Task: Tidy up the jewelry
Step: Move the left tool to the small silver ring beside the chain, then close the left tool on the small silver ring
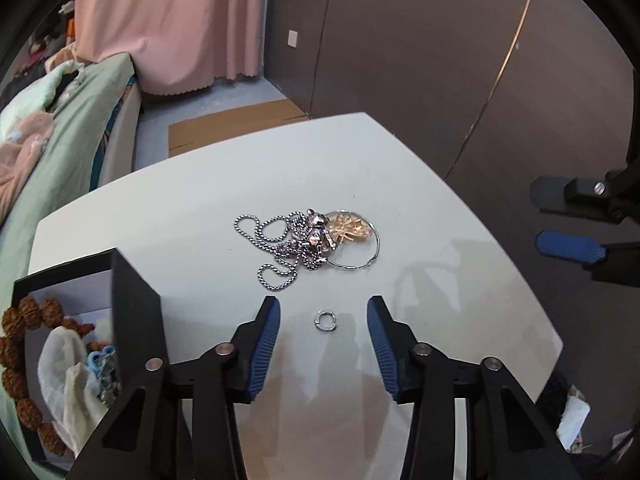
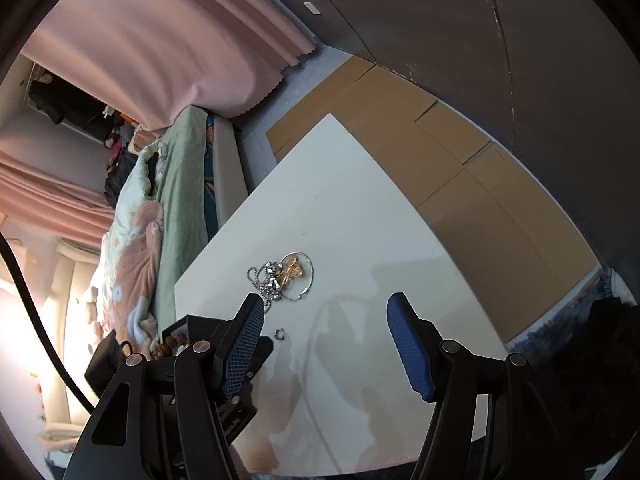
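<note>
Left gripper (image 1: 323, 307) spread, small silver ring (image 1: 325, 321) on white table (image 1: 180, 220) between pads, untouched. Right gripper (image 2: 326, 306) spread, empty. Chain-and-hoop tangle (image 1: 308, 240) beyond; black box (image 1: 132, 320) at left.

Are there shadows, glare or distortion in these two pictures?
Left wrist view: soft gripper shadows fall on the white table near the small ring; its edges bow from the fisheye lens. Right wrist view: strong glare at the lower left, the table looks tilted.
</note>
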Motion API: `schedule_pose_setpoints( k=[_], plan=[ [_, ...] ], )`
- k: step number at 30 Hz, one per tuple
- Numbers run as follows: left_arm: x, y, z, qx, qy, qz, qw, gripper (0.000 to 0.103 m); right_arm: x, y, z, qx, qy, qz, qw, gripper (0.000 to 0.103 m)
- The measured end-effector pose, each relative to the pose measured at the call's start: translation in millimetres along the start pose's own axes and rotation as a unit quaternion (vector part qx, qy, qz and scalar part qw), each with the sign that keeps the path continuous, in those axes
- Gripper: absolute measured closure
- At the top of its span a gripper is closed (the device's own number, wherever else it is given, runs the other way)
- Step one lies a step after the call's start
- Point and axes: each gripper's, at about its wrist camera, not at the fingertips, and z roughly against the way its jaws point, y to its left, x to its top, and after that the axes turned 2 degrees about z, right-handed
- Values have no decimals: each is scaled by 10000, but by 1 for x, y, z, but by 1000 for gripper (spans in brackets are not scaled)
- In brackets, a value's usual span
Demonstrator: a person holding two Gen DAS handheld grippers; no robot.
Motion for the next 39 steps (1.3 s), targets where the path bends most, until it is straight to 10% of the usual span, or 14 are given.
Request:
schedule_pose_setpoints(
  k=[5,18,31,37,39],
  plan=[
    [-2,-8,-13,253,86,-212,9994,59,2,-1,-2,-24,66,33,10000,39],
    [2,0,-3,225,-16,-143,9996,103,3,12,-13,-209,131,361,9990,39],
    [24,31,28,-161,-429,336,9984,103,1,32,-45,-261,329,409,9983,39],
    [23,26,9,-572,146,308,9978,102,-1,40,-50,-175,380,357,9985,39],
    [20,23,5,-662,261,323,9969,88,-2,40,-46,-174,330,385,9986,39]
  ],
)
